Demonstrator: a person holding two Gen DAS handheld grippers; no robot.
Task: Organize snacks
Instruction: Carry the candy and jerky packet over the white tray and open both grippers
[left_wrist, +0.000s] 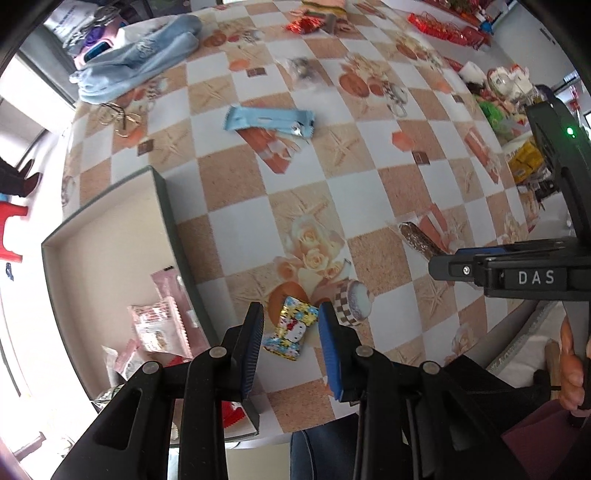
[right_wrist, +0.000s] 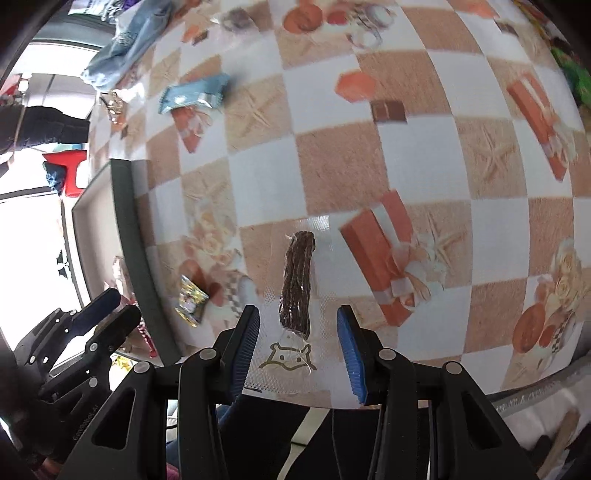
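Snacks: Hello Kitty pack (left_wrist: 291, 328), gripper (left_wrist: 439, 267) lettered DAS, bear-logo pouch (right_wrist: 295, 291) possibly jerky

Far clear packet (left_wrist: 301, 70) blurred, contents unreadable.

Wrapped snacks (left_wrist: 291, 328) flat on tablecloth (left_wrist: 369, 184)

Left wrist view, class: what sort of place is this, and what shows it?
Probably a home dining table: a patterned checkered tablecloth, folded jeans at one edge, and wrapped snacks around an open box.
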